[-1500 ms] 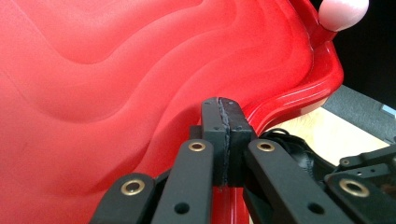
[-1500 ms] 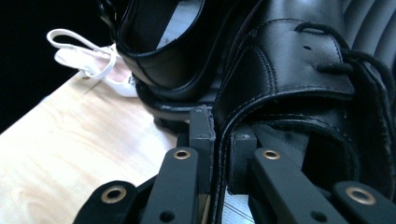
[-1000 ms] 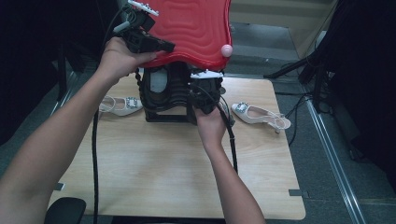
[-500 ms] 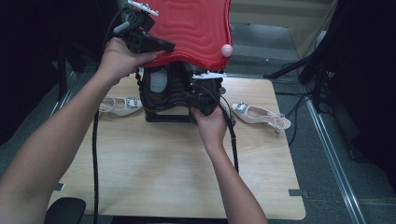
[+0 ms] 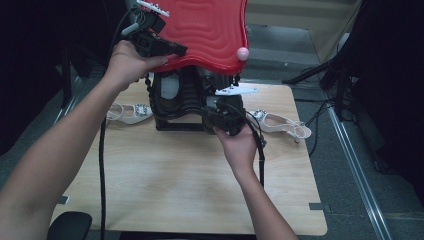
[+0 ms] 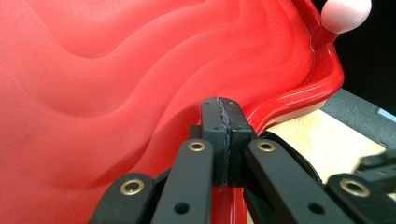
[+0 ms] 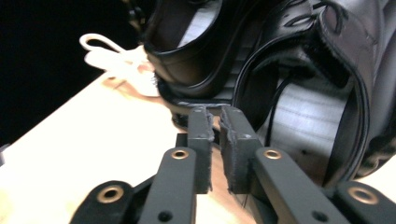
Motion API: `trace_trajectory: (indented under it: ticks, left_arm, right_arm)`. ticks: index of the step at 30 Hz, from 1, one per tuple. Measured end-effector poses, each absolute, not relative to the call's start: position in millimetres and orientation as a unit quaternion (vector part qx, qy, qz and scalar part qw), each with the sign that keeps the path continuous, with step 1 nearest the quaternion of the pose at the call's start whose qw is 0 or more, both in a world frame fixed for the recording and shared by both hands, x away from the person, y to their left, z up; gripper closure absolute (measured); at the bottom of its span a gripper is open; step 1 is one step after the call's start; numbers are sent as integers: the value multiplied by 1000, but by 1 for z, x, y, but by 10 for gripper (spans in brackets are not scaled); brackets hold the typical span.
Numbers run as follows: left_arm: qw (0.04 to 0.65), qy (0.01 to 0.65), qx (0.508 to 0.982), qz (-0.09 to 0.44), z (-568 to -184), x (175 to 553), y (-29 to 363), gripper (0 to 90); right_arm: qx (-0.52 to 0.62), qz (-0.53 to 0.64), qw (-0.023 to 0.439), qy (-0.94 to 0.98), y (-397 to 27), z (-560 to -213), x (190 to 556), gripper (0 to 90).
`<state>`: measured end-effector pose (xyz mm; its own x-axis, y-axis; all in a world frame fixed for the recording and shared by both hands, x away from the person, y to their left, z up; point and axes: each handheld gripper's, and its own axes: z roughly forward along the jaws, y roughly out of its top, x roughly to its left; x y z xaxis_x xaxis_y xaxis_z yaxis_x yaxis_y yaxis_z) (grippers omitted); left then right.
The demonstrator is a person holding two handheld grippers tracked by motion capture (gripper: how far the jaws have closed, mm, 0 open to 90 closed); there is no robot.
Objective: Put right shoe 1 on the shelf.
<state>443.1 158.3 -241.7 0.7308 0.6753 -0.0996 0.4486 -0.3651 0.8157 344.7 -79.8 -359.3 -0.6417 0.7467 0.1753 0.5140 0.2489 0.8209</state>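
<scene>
On the wooden table (image 5: 165,185), the black boots (image 5: 192,97) serve as the landmark: a pair standing side by side at the far middle of the tabletop, openings up. Whether they sit in a dark tray or on a frame cannot be told.

Nearest, the right hand (image 5: 239,145) brings the right gripper (image 5: 224,116) to the near right side of the boots. In the right gripper view its jaws stand almost together with a thin gap, and nothing can be seen pinched between them; they lie low by the boot's sole, a black lace or cord (image 7: 275,109) hanging just beyond.

Either side of the boots lies a pale heeled shoe. The right one (image 5: 281,123) runs along the table's width, away from the boots. The left one (image 5: 127,112) also lies across the width.

Above and beyond the boots, the left hand (image 5: 127,62) holds the left gripper (image 5: 175,49), its jaws pressed together on the near rim of a red wavy tray (image 5: 205,30), raised over the boots. A pale pink ball (image 5: 242,53) sits at the tray's right rim.
</scene>
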Motion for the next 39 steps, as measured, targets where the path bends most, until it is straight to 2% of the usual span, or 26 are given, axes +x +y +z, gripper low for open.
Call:
trace_trajectory:
  ticks: [2, 8, 18, 31, 39]
  left_arm:
    - [447, 344, 816, 128, -242, 443, 158, 900]
    - [446, 347, 816, 122, -241, 443, 159, 900]
    - [446, 345, 817, 122, -241, 444, 159, 900]
    - [443, 347, 818, 122, -241, 443, 158, 900]
    - [443, 345, 818, 123, -241, 443, 158, 900]
  right_arm:
    - [402, 460, 119, 783, -85, -360, 339, 900]
    - [400, 448, 115, 791, -103, -371, 328, 900]
    - [401, 416, 112, 809, -118, -401, 332, 900]
    - [416, 428, 94, 797, -104, -408, 340, 900]
    - [423, 447, 103, 782, -94, -408, 350, 900]
